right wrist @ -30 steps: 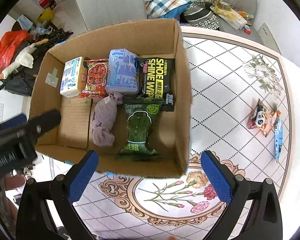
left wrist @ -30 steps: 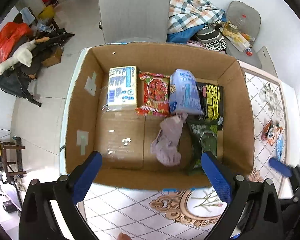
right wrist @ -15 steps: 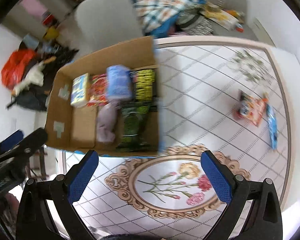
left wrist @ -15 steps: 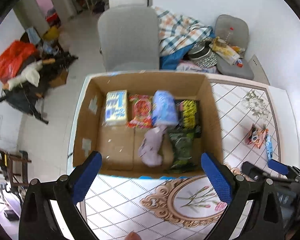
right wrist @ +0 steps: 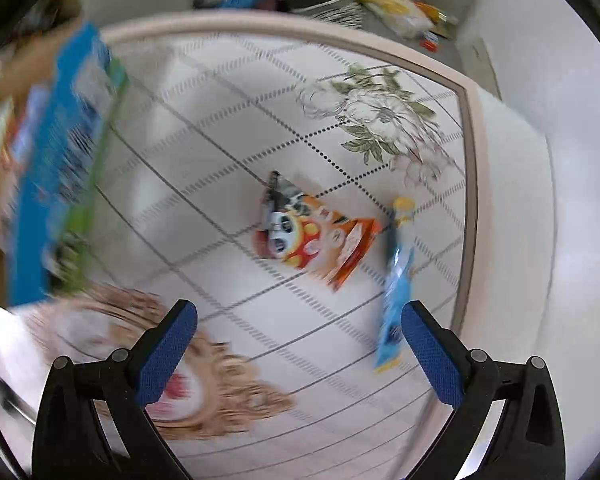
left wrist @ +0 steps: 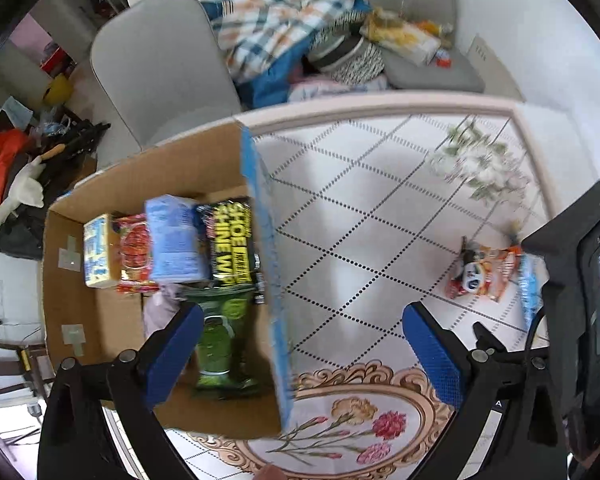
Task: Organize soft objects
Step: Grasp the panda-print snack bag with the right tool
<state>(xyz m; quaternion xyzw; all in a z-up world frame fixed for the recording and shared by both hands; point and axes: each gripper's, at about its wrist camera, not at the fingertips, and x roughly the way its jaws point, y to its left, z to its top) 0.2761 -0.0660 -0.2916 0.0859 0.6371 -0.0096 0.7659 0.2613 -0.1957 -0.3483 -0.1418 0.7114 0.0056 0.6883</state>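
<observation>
An open cardboard box stands on the left of the table and holds several soft packs and a grey cloth. An orange panda snack pack and a thin blue packet lie on the table at the right; both also show in the left wrist view, the snack pack and the blue packet. My right gripper is open and empty, above the table just short of these two. My left gripper is open and empty above the box's right wall.
The table has a tiled cloth with flower prints. Grey chairs with a plaid cloth and clutter stand behind it. The right gripper's body fills the right edge of the left wrist view.
Both grippers have swung right, away from the box. The right gripper now faces the snack pack and blue packet, which are much closer. Both stay open.
</observation>
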